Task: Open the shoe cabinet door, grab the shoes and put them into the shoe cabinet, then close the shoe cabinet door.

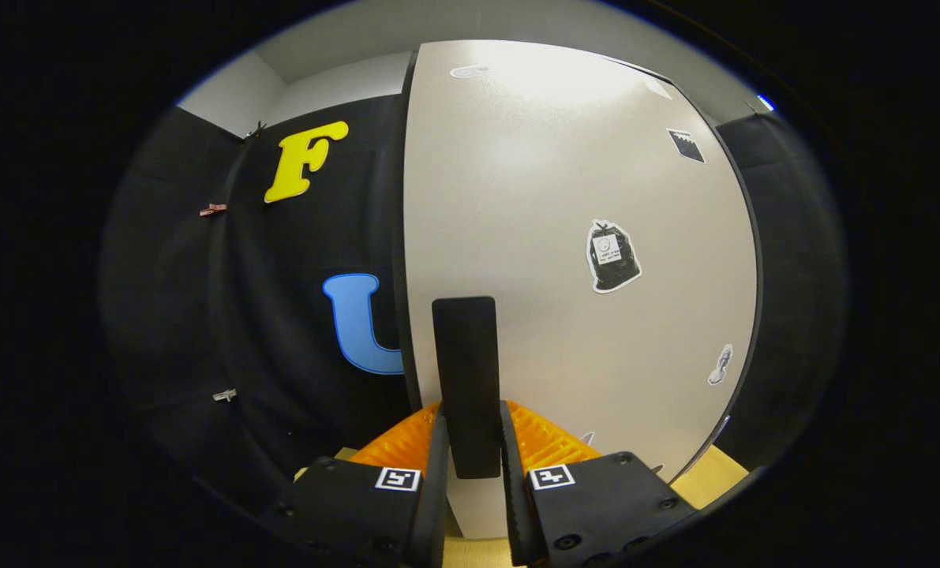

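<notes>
The shoe cabinet door (564, 197) is a pale beige panel standing right in front of me, with a few stickers on it. A flat black handle bar (465, 379) stands upright on the door's lower left part. My gripper (470, 442) is shut on this handle, with both fingers (438, 450) pressing its lower end from either side. The door's dark left edge (400, 260) runs just left of the handle. No shoes are visible.
The booth's black cloth wall (280, 300) hangs to the left of the door and another dark strip (793, 260) to its right. A light wooden surface (714, 477) lies below the door. A pale wall and ceiling (327, 87) rise behind.
</notes>
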A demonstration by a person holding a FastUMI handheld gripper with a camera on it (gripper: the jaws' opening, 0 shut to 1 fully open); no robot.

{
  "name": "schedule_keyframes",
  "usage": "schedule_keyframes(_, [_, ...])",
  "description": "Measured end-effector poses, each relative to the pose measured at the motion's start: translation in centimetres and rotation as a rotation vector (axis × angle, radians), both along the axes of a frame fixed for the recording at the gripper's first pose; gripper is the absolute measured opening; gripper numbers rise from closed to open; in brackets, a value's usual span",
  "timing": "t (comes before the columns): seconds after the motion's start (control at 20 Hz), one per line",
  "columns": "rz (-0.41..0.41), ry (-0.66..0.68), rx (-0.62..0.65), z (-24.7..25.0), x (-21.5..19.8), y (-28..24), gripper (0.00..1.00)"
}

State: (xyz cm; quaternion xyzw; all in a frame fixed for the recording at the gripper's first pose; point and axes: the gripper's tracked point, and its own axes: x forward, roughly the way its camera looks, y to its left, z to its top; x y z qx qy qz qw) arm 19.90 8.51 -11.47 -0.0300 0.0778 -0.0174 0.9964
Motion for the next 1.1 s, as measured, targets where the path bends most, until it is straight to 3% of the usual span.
schedule_keyframes(0.45, [0.099, 0.017, 0.017, 1.6, -6.0, -0.7, 0.35])
schedule_keyframes(0.5, [-0.059, -0.025, -0.049, 2.0, -6.2, -4.6, 0.20])
schedule_keyframes(0.55, [-0.004, -0.061, -0.001, 3.7, -6.5, -5.6, 0.04])
schedule_keyframes(0.75, [0.029, -0.043, 0.007, 5.2, -12.0, -6.8, 0.05])
schedule_keyframes(1.1, [0.078, -0.046, 0.020, 6.0, -14.0, -5.6, 0.06])
